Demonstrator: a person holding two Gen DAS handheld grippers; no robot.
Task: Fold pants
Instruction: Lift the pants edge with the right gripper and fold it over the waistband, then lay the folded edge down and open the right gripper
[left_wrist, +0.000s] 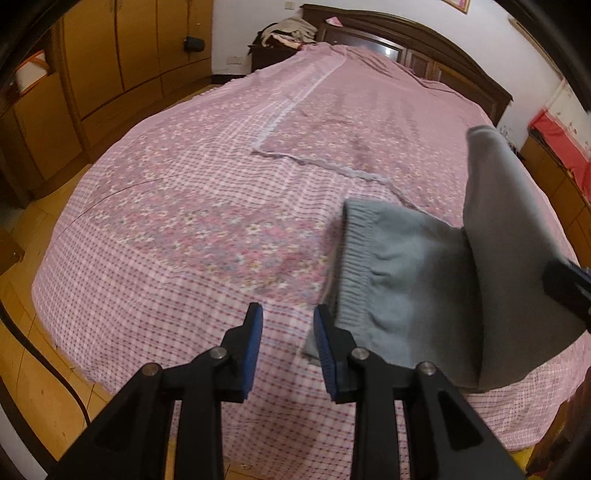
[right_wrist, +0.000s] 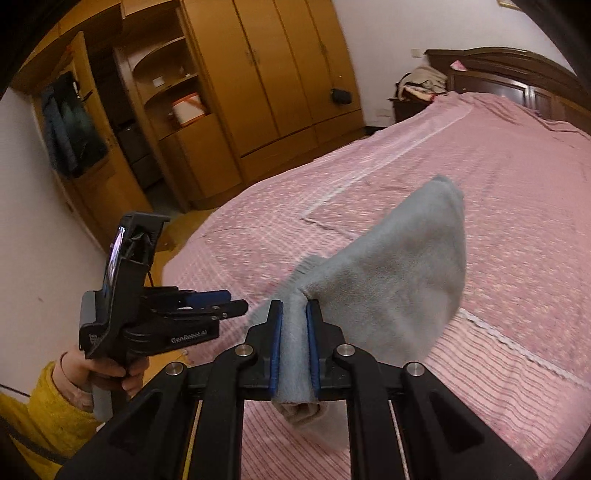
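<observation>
The right hand-held gripper (right_wrist: 294, 308) is clamped tight on a bunched fold of the grey pants (left_wrist: 424, 288), lifting that part clear of the bed (left_wrist: 184, 206). The rest of the pants, ribbed waistband included, lies near the bed's near right corner. The left hand-held gripper (left_wrist: 288, 314) stands partly apart with nothing between its pads, just beside the waistband.

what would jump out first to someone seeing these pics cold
The grey pants stand out first, lifted off the bed in a loose peak, with a bunched edge clamped in the right claw. Next comes the big pink checked and floral bedspread filling both views. The left claw hangs open just beside the pants' ribbed waistband, with nothing between its pads.
</observation>
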